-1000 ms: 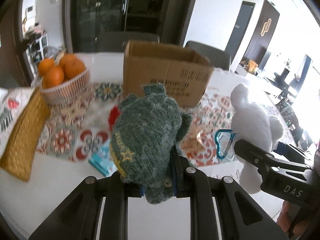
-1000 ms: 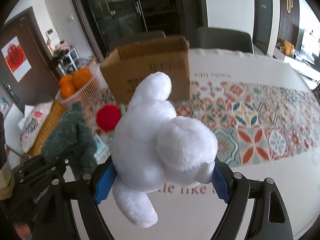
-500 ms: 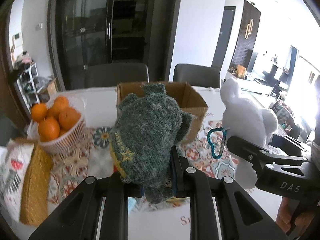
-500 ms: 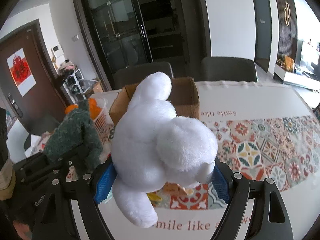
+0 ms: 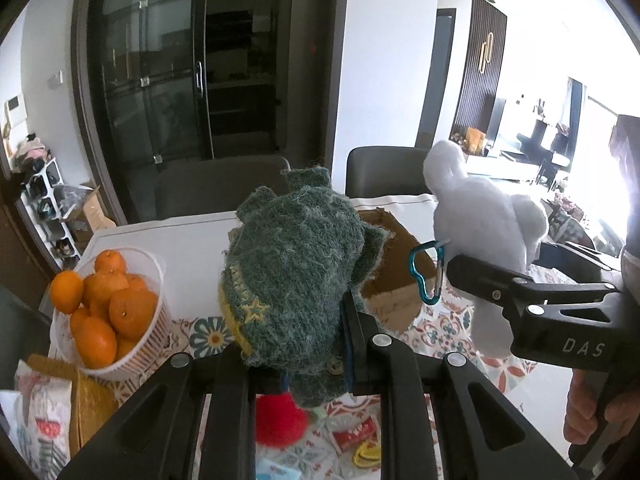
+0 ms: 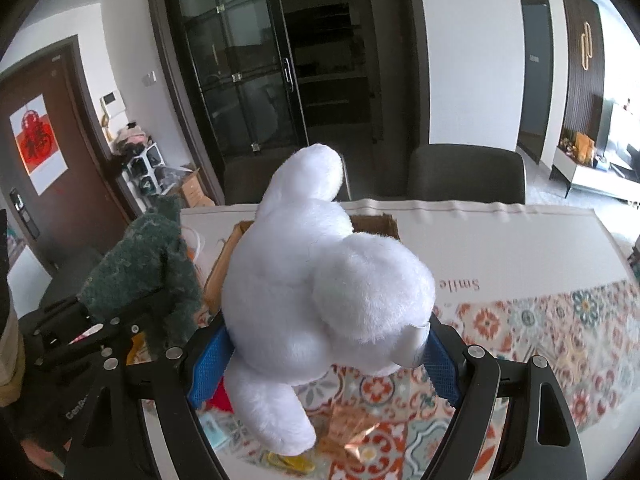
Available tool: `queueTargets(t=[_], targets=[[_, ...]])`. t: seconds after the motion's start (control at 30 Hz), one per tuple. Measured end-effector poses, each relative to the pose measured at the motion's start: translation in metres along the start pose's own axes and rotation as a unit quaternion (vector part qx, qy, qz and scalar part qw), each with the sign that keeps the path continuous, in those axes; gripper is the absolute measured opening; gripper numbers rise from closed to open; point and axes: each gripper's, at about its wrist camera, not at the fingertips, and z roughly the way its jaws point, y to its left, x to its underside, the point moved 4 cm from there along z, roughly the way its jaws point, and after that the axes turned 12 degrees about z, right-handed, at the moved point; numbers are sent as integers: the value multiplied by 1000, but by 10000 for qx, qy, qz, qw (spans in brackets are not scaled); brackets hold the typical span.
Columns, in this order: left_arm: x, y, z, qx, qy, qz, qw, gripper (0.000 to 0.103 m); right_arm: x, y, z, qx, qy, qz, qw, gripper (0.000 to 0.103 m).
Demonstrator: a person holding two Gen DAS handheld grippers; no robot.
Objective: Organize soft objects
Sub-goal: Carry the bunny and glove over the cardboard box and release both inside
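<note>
The left gripper point(image 5: 304, 364) pinches a green knitted toy point(image 5: 296, 276) and the right gripper point(image 6: 320, 344) clamps a white plush point(image 6: 320, 292) wide, both toys above the table and largely hiding the cardboard box point(image 5: 396, 264) behind.

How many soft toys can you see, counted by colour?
Green knitted toy: 1
White plush toy: 1
Red fluffy toy: 1
Total: 3
</note>
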Motion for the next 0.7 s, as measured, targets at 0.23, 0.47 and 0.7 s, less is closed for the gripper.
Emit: queueTargets(t=[0.23,0.47,0.7], targets=[[-21,20,35,100,271,4,9996,20,-33,8,36,-26,285,-76,9996,84],[-32,28,70,206,597,20,9980,21,-52,11,85,-127,830,-4,9965,84],[-35,32,116,466,1065,-56,9932,22,-60,-1,134,-44,1286,114,9916,84]])
